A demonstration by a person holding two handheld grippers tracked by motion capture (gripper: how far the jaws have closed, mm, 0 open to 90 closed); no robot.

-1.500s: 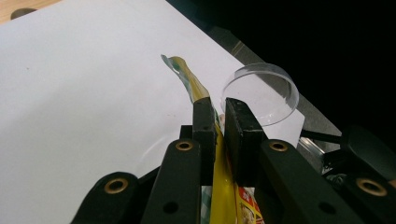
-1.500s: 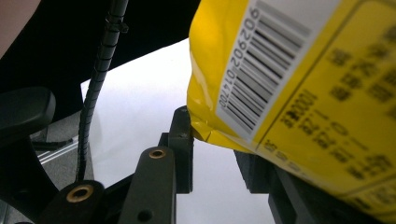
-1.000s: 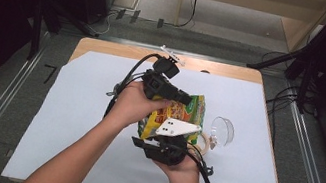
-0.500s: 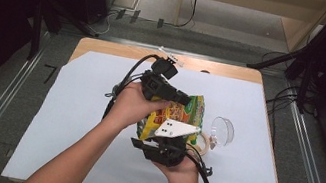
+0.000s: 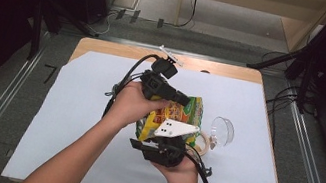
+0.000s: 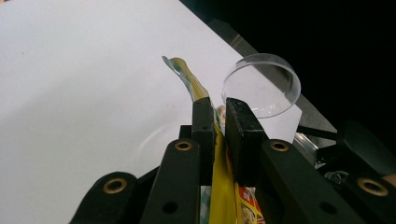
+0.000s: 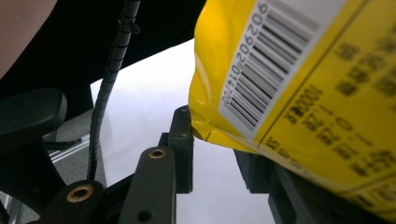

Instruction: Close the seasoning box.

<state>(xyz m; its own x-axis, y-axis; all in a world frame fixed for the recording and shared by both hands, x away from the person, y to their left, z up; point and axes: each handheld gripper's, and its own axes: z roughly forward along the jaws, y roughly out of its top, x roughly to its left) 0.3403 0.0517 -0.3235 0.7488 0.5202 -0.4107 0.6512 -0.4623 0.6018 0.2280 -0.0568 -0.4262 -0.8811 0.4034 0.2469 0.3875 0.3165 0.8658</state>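
Snack bag [image 5: 182,113] held up over the table [image 5: 72,106], top edge pinched tight in left tool [image 6: 218,119]. Right tool [image 7: 219,149] spread open around bottom corner, not clamped yet. Not torn open so far; glass bowl [image 5: 221,131] sitting empty beside it.

A wooden counter [image 5: 108,47] carries a white sheet [image 5: 69,120] that covers nearly all its top; bare wood shows along the far edge. On the sheet, right of the middle, a clear round dish [image 5: 222,131] lies tilted on its side, and a pale ring [image 5: 202,141] lies flat just beside it on the left.
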